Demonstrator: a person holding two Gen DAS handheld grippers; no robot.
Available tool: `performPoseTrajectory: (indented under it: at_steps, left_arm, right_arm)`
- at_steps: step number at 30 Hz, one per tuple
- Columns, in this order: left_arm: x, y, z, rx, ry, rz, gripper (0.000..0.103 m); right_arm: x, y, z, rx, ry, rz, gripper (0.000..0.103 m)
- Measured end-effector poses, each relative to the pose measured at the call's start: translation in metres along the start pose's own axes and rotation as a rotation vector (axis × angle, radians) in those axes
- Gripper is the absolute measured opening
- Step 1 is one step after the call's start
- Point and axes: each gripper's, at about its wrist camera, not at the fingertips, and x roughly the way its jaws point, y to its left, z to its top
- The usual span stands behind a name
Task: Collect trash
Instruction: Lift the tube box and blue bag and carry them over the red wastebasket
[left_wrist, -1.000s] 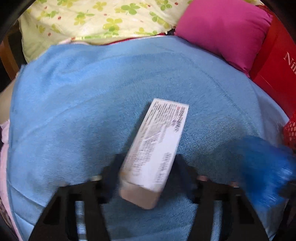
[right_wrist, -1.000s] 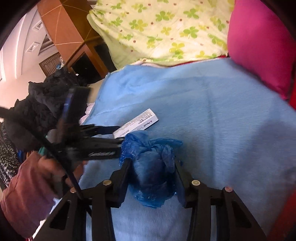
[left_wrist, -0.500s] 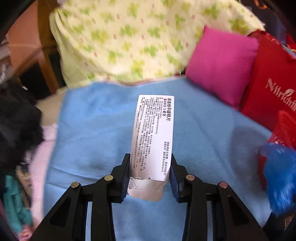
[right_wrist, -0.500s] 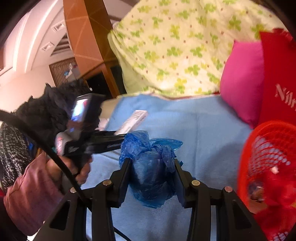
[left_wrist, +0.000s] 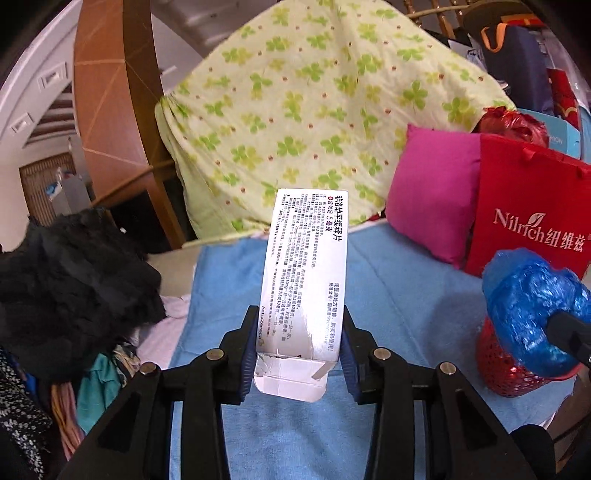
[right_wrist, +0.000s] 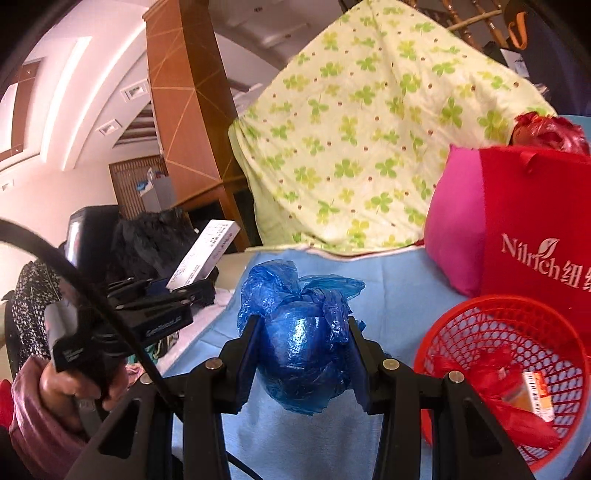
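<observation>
Left wrist view: we have the left gripper (left_wrist: 298, 345) clamped on a white medicine carton (left_wrist: 304, 273), the right gripper (right_wrist: 303, 352) pinching a blue plastic bag wad (right_wrist: 301, 343), both lifted above the blue towel (left_wrist: 402, 295). Next, we judge, carry each over the red mesh basket (right_wrist: 476, 314) and release.

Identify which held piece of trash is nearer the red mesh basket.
The crumpled blue plastic bag in the right gripper, beside the basket; the white medicine box is farther left.

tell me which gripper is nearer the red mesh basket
Right. The right gripper, holding a crumpled blue plastic bag, is beside the red mesh basket; the left gripper is farther left.
</observation>
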Motion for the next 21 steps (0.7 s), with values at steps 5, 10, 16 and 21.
performPoseTrajectory:
  at_steps: [5,10,16,21]
  left_arm:
    - [-0.023,-0.014,0.005,0.015,-0.04,-0.011,0.042]
    - [-0.043,-0.027,0.009,0.036,-0.074,-0.016,0.042]
    - [-0.062,-0.038,0.012,0.059,-0.104,-0.021,0.042]
    - [-0.071,-0.044,0.011,0.069,-0.109,-0.031,0.042]
  right_arm:
    - [-0.025,0.001,0.006,-0.002,-0.042,-0.007,0.046]
    - [-0.048,-0.004,0.009,0.002,-0.079,-0.016,0.046]
    - [-0.073,-0.009,0.012,0.013,-0.115,-0.024,0.046]
    - [-0.086,-0.014,0.014,0.023,-0.137,-0.03,0.046]
